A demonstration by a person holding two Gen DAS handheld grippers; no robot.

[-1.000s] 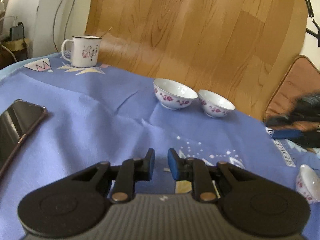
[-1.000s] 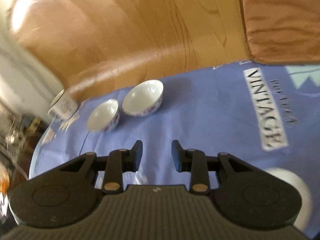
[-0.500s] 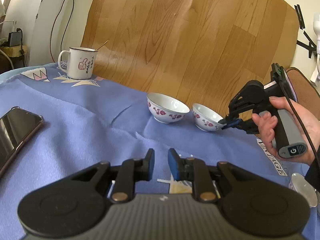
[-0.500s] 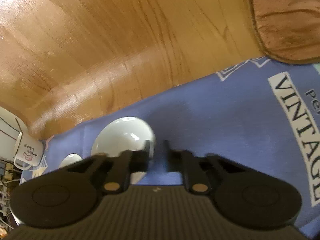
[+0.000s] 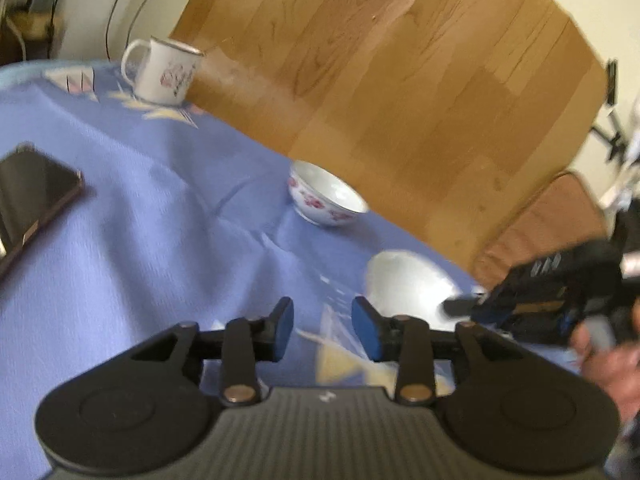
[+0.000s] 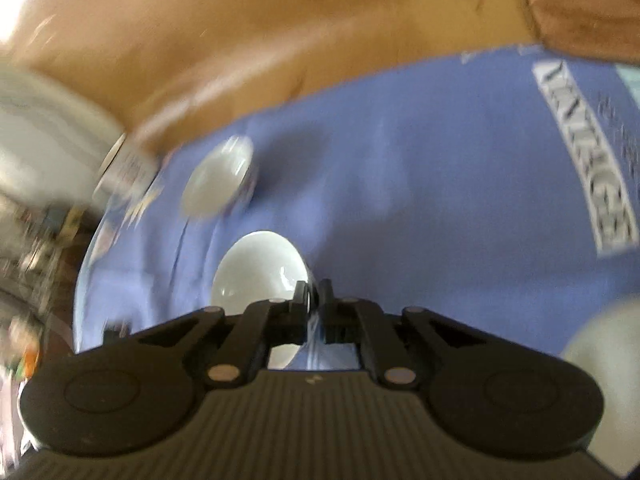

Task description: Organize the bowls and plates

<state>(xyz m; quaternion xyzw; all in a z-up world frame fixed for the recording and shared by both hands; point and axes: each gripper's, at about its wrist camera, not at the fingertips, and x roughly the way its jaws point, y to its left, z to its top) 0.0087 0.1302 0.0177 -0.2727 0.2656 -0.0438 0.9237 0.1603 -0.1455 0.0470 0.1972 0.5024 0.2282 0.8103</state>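
While right claw (image 6: 314, 294) pinches white bowl (image 6: 260, 264) rim, left claw (image 5: 322, 330) apart, empty.

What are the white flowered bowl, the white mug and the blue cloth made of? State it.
White flowered bowl: likely glazed porcelain, glossy with printed pink flowers. White mug: probably enamelled metal, given its thin dark rim. Blue cloth: matte woven fabric, creased.

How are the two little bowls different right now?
The near bowl is pinched by its rim in the right gripper; the far bowl stands free on the blue cloth. The near bowl sits close to the left gripper; the far bowl sits by the cloth's far edge. Both are white inside.
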